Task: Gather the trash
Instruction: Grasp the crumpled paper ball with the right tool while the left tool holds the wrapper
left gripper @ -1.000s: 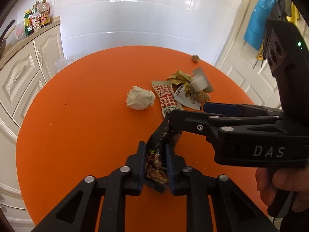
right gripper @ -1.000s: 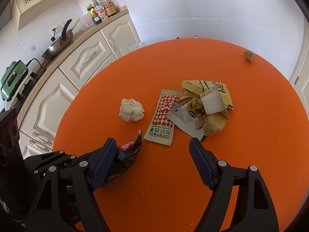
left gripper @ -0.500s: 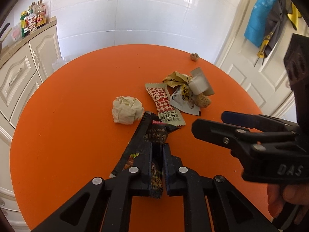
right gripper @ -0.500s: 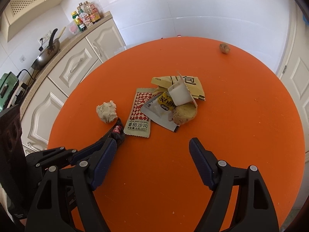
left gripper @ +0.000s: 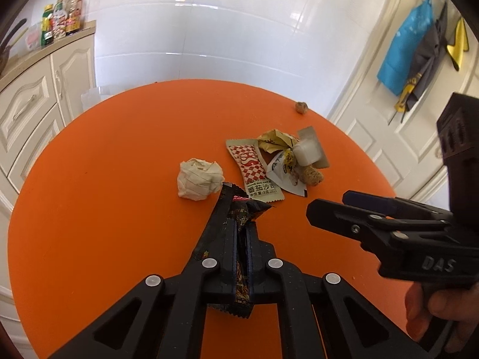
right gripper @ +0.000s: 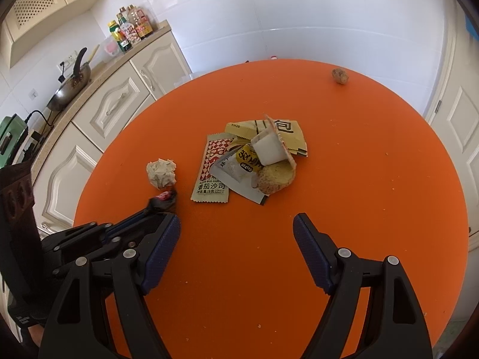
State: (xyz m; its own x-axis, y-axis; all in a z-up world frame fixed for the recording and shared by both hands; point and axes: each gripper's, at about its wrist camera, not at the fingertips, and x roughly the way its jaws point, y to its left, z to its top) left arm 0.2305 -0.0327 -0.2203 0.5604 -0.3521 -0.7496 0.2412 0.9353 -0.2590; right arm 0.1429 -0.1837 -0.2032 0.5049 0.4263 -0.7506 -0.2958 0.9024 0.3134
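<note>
My left gripper [left gripper: 241, 233] is shut on a black snack wrapper [left gripper: 236, 212], held above the round orange table [left gripper: 119, 179]; its tip also shows in the right wrist view [right gripper: 163, 202]. My right gripper [right gripper: 236, 227] is open and empty over the table's near side. A crumpled paper ball [right gripper: 161, 172] lies beyond the wrapper. A red-checked ketchup sachet [right gripper: 213, 172], a white-and-yellow sachet [right gripper: 239, 170], a white cup [right gripper: 269, 148], a yellow wrapper [right gripper: 287, 133] and a bread piece [right gripper: 274, 176] lie piled at the centre.
A small brown scrap [right gripper: 339, 75] lies near the table's far edge. Cream cabinets with a wok [right gripper: 71, 85] and bottles [right gripper: 128, 31] stand left. A white door [left gripper: 398, 125] with hanging cloths is on the right.
Both grippers have pulled back and risen, so the trash looks farther away. The left gripper keeps its hold on the black wrapper; the right gripper has moved off to the right of it.
</note>
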